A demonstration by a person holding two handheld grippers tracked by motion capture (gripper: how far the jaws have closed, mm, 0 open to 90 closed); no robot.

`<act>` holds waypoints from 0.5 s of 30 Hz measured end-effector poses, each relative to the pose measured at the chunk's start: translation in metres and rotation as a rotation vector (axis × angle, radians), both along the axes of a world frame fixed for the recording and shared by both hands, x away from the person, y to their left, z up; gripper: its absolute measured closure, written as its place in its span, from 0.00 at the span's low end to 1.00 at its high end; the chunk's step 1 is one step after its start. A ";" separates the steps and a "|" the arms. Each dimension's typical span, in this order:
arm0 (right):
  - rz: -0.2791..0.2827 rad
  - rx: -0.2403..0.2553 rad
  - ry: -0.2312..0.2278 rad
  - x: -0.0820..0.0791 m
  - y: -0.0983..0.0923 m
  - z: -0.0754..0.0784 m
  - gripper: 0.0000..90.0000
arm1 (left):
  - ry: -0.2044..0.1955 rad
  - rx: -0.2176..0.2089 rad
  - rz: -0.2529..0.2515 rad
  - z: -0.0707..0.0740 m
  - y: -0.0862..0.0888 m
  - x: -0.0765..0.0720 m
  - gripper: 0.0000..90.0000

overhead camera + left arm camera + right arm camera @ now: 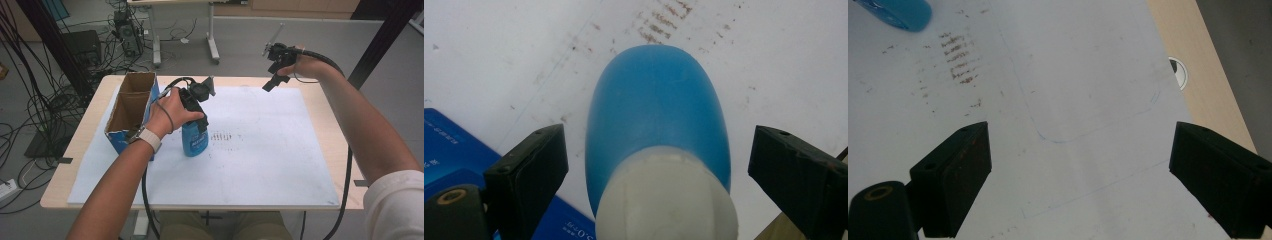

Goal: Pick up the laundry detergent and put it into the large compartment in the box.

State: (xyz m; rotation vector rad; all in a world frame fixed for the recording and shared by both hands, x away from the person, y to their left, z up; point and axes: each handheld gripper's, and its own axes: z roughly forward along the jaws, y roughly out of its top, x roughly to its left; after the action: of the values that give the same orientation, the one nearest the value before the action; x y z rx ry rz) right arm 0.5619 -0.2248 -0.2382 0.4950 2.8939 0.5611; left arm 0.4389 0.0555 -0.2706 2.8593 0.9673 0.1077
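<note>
Table (pixel 90 145) of pale wood carries a white sheet (pixel 260 165) with brown smudges (pixel 225 136); blue bottle (pixel 195 140) stands beside a cardboard box (pixel 131 107), between the left gripper's (pixel 200 112) released jaws; right gripper (pixel 272 80) spread, raised; cables (pixel 45 95) litter grey floor (pixel 310 35).

Blue bottle (pixel 195 140) upright near the mat's (pixel 270 165) left side, open cardboard box (pixel 131 107) just left of the bottle, narrow gap between them, mat right of the bottle bare and open, front strip free too
</note>
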 end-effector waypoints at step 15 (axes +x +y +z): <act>-0.004 -0.001 0.005 0.000 0.000 -0.001 0.11 | 0.002 0.002 -0.002 0.000 0.000 0.000 0.10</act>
State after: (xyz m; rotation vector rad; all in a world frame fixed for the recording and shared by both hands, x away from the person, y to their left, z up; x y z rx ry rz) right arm 0.5621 -0.2245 -0.2391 0.5022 2.8973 0.5580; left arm 0.4392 0.0556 -0.2709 2.8625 0.9658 0.1056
